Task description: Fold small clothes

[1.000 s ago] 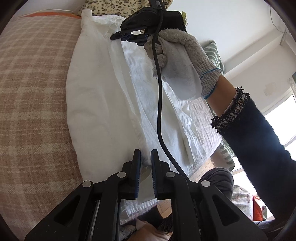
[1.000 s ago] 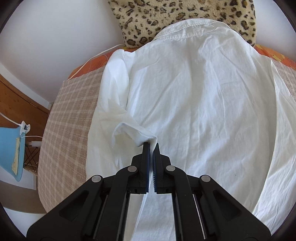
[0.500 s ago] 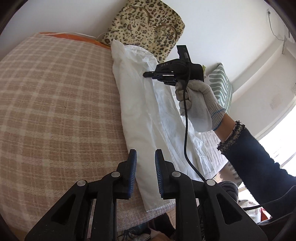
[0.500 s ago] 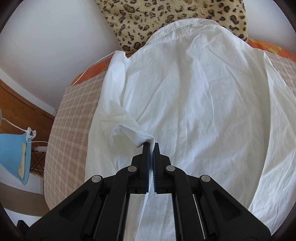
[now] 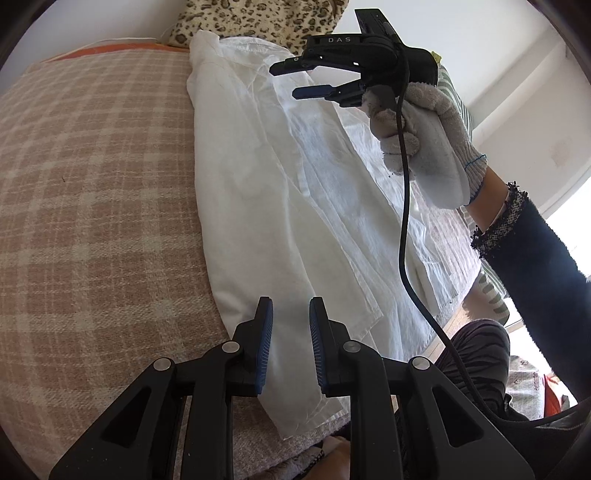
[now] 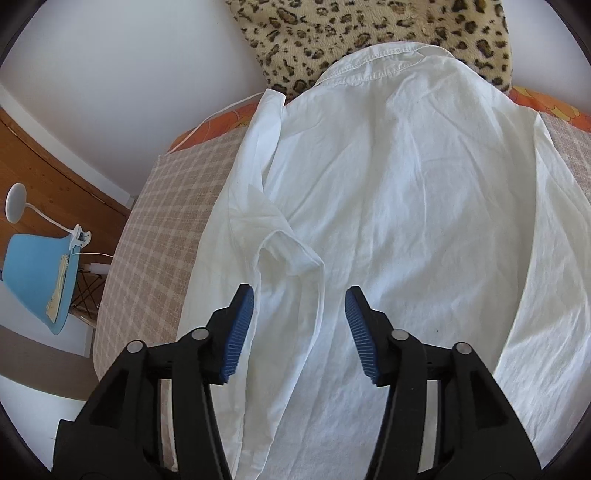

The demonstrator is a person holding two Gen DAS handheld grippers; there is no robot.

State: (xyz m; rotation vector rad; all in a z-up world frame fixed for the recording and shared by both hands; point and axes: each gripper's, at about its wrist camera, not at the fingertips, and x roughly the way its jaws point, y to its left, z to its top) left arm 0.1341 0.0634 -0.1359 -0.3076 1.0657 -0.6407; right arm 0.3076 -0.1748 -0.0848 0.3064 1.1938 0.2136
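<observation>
Opening right gripper [image 6: 299,295] over shirt [image 6: 406,221]

The shirt [image 6: 406,206] is thin white woven cloth, matt and creased. The bedcover [image 5: 92,192] is coarse checked weave. The pillow [image 6: 369,29] looks plush. The glove [image 5: 432,144] is knitted.

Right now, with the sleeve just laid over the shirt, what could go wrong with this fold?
The folded sleeve lies puffed up, with its cuff mouth standing open, so it may slide or spring back once the opening right gripper pulls away. The black cable hangs close over the white shirt and could drag on the fabric and disturb the fold. The shirt's hem lies at the edge of the checked blanket, so a tug might pull it off.
</observation>
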